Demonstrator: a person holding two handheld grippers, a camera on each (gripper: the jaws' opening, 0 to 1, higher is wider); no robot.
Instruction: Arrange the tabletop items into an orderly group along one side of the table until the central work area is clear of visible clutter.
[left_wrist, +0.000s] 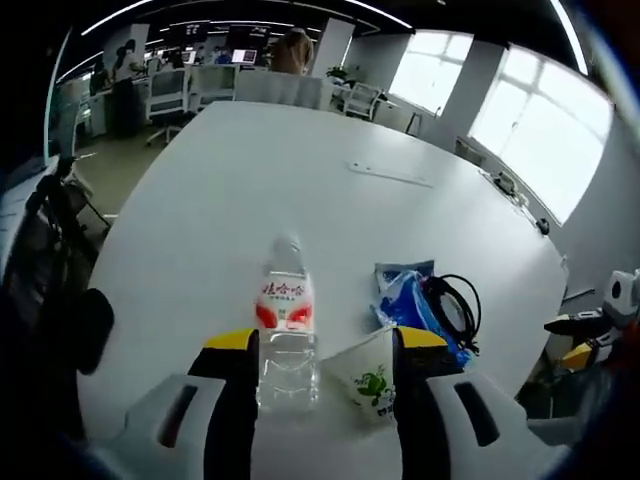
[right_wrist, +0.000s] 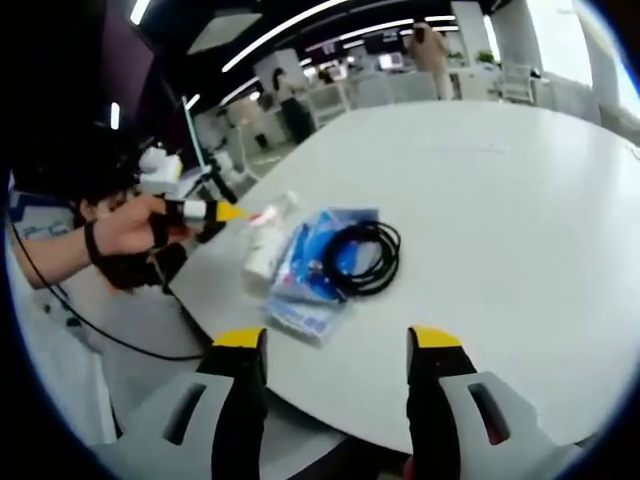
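Between the left gripper's (left_wrist: 318, 350) spread jaws stands a water bottle (left_wrist: 287, 320) — light, slick, crushable, best taken mid-body — while the right gripper (right_wrist: 338, 345) hangs open, empty.

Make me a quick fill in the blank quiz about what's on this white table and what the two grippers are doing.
1. The water bottle stands between the jaws of the ____ gripper.
2. The coiled black cable lies on a ____ plastic bag.
3. The right gripper hovers with its jaws ____.
4. The paper cup carries a ____ print.

Missing words: left; blue; open; green
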